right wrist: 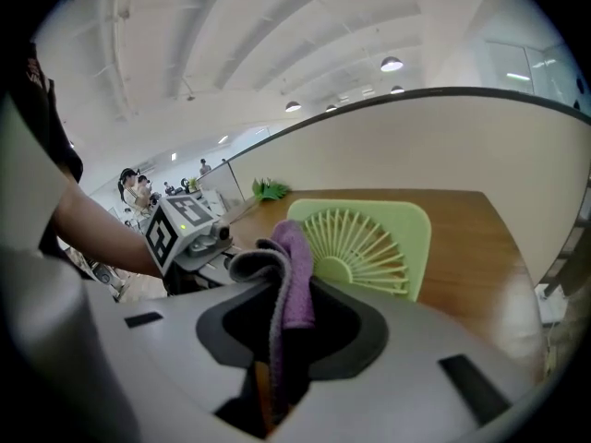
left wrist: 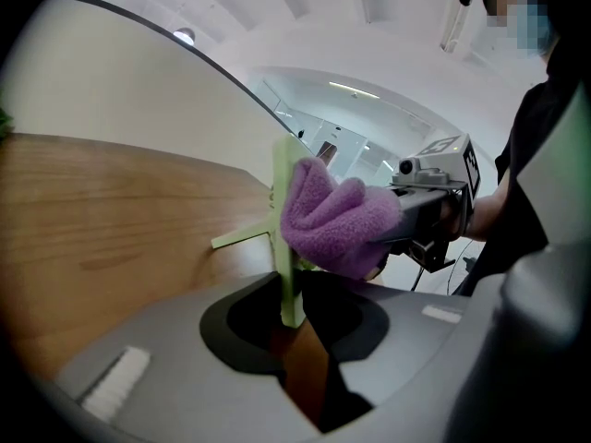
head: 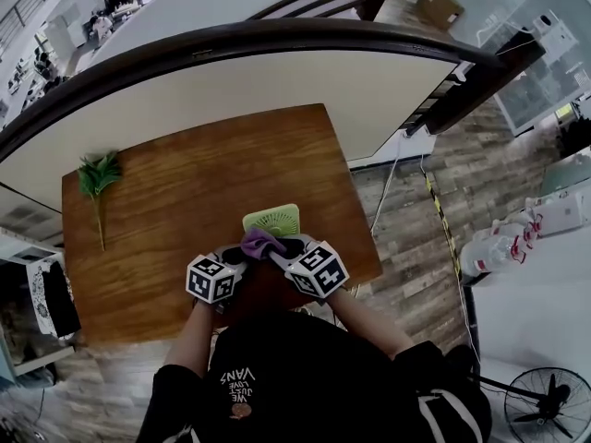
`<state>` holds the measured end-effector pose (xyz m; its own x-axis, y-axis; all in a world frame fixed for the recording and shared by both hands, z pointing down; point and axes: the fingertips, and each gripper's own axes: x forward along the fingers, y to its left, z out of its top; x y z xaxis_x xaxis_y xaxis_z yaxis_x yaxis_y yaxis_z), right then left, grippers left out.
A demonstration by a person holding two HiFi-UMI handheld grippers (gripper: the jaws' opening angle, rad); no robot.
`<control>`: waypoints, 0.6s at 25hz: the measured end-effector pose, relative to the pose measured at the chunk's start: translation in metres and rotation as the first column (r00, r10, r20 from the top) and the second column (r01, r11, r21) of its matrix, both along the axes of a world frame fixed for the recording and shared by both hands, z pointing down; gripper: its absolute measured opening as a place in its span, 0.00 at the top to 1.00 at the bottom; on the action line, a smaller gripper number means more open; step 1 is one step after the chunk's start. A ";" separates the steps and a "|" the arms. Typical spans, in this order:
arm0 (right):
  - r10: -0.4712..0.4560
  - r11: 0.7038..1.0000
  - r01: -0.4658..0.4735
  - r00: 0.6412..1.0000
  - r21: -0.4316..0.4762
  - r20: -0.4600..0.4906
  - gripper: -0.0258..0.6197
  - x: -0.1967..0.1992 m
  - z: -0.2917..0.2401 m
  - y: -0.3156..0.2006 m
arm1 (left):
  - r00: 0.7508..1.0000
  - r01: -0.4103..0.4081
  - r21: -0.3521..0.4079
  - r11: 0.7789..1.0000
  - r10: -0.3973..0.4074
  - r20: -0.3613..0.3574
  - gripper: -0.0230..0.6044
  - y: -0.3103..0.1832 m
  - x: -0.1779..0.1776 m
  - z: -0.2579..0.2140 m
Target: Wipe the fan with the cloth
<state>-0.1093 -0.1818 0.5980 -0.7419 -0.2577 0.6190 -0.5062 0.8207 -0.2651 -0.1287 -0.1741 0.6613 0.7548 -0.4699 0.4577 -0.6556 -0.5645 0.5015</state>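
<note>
A small pale green fan (head: 272, 220) stands upright near the front edge of the wooden table (head: 185, 192). My left gripper (head: 242, 255) is shut on the fan's lower edge (left wrist: 288, 293); the fan (left wrist: 282, 210) shows edge-on between the jaws. My right gripper (head: 277, 252) is shut on a purple cloth (right wrist: 291, 275) that hangs between its jaws. The cloth (left wrist: 337, 220) is bunched against the fan's face, beside the round grille (right wrist: 355, 247). In the head view the cloth (head: 260, 242) sits just in front of the fan.
A green leafy sprig (head: 97, 178) lies at the table's far left. A curved white wall with a dark rail (head: 277, 40) runs behind the table. Wood floor (head: 425, 220) and a black floor fan (head: 549, 404) are to the right.
</note>
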 end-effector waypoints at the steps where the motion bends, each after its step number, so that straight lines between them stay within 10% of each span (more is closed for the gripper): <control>1: 0.011 1.000 -0.011 1.000 -0.003 -0.001 0.81 0.001 0.001 -0.002 | 1.000 -0.001 -0.002 1.000 0.001 -0.001 0.83 0.000 0.000 0.000; 15: 0.258 0.965 -0.259 0.966 -0.053 -0.016 0.81 0.082 0.005 -0.026 | 1.000 -0.021 -0.005 1.000 0.021 0.001 0.83 0.000 -0.002 0.002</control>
